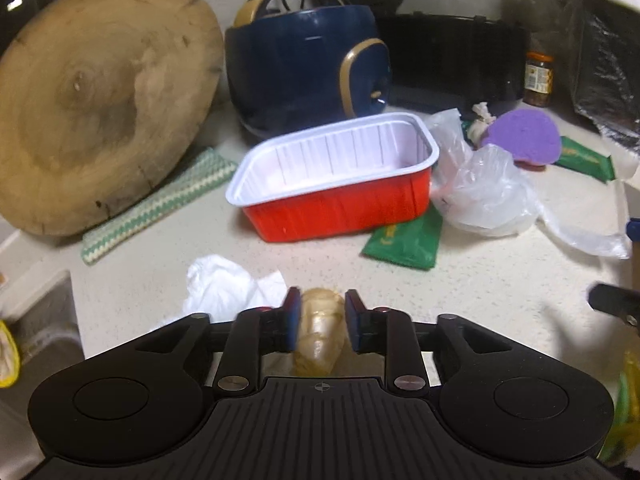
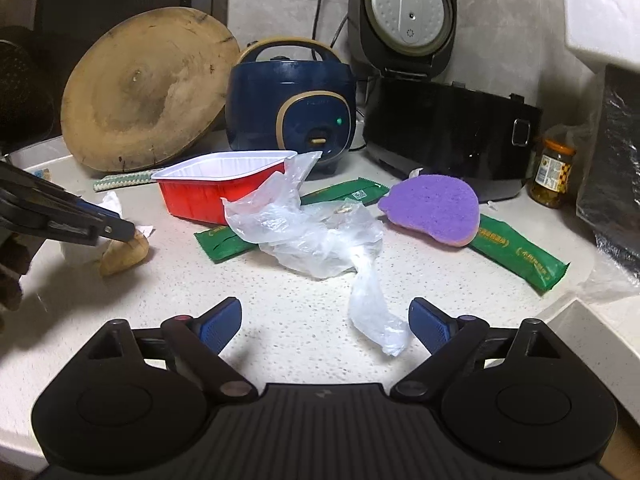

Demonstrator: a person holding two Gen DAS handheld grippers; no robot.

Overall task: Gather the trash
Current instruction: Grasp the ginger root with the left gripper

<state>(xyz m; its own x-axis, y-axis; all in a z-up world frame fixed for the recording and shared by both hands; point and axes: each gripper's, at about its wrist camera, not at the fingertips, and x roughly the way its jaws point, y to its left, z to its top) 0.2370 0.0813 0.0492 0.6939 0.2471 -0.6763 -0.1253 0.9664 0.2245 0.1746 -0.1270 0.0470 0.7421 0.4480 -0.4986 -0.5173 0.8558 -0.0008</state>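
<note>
From the left wrist camera, the left gripper (image 1: pixel 319 322) hangs over a speckled countertop (image 1: pixel 480 280) with a tan, glossy lump of trash (image 1: pixel 320 332) between its blue pads; a narrow gap shows on each side of the lump, so the pads are not pressing it. A crumpled white tissue (image 1: pixel 224 284) lies just to its left. Beyond sit a red tray with a white inside (image 1: pixel 340 184), a clear plastic bag (image 1: pixel 484 196) touching the tray's right end, a green wrapper (image 1: pixel 404 244) partly under the tray, a purple sponge (image 1: pixel 522 136), a round wooden board (image 1: pixel 100 100) and a navy rice cooker (image 1: pixel 304 64).

From the right wrist camera, the right gripper (image 2: pixel 325 322) stands wide open and holds nothing; the tail of the clear plastic bag (image 2: pixel 316 236) trails between its fingers, nearer the right one, untouched. At far left the left gripper (image 2: pixel 124 232) tips onto the tan lump (image 2: pixel 124 254). The red tray (image 2: pixel 216 184), two green wrappers (image 2: pixel 516 252) and the purple sponge (image 2: pixel 434 208) lie behind the bag.
</note>
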